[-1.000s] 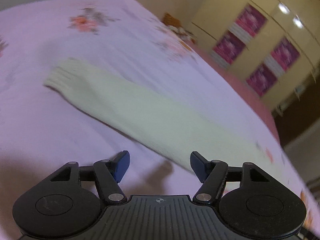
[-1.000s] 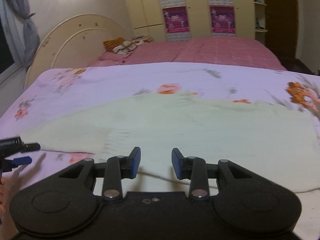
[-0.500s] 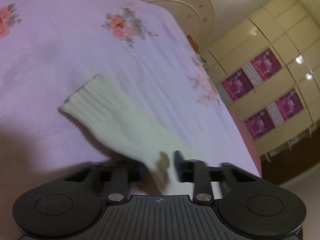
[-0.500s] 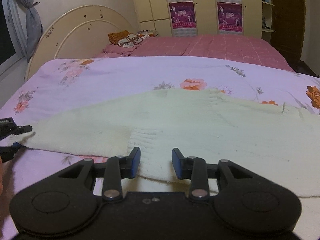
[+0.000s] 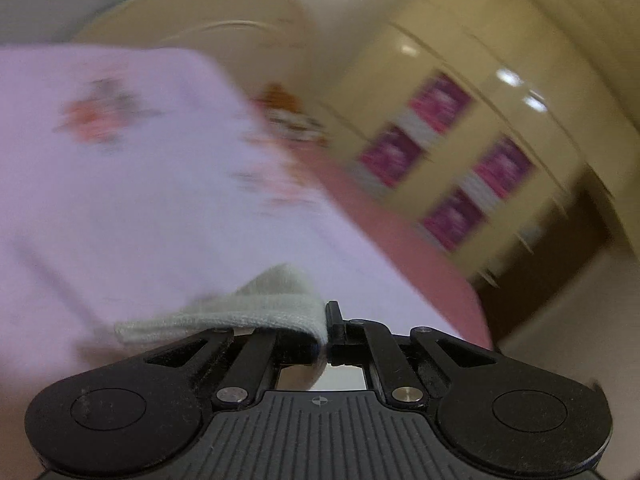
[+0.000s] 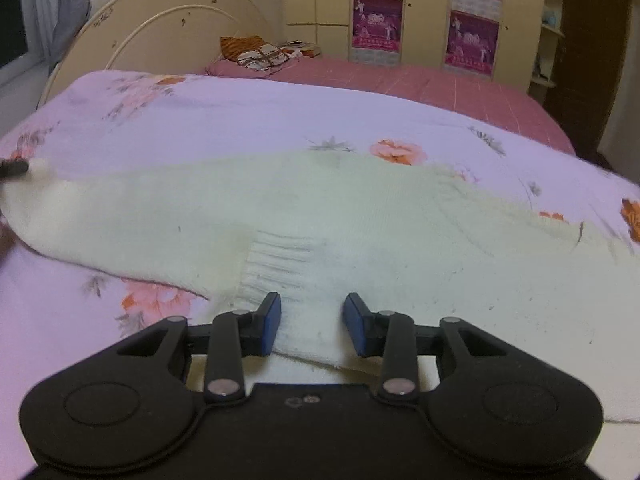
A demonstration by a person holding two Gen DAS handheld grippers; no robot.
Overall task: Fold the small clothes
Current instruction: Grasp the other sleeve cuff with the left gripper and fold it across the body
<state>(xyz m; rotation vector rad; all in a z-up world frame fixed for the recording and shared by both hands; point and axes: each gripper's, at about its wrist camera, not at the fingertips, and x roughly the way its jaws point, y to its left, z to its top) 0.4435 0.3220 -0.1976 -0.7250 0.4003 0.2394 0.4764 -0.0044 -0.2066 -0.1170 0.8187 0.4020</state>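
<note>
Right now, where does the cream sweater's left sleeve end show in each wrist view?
Left wrist: the sleeve end sits bottom centre, pinched in the shut left gripper.
Right wrist: the same sleeve end is at the far left edge, beside the left gripper's tip.
Shared landmark: the magenta posters on the wardrobe doors.

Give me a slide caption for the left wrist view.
Left gripper shut on the cream sweater's sleeve cuff, lifted above the lilac floral bedspread.
</note>
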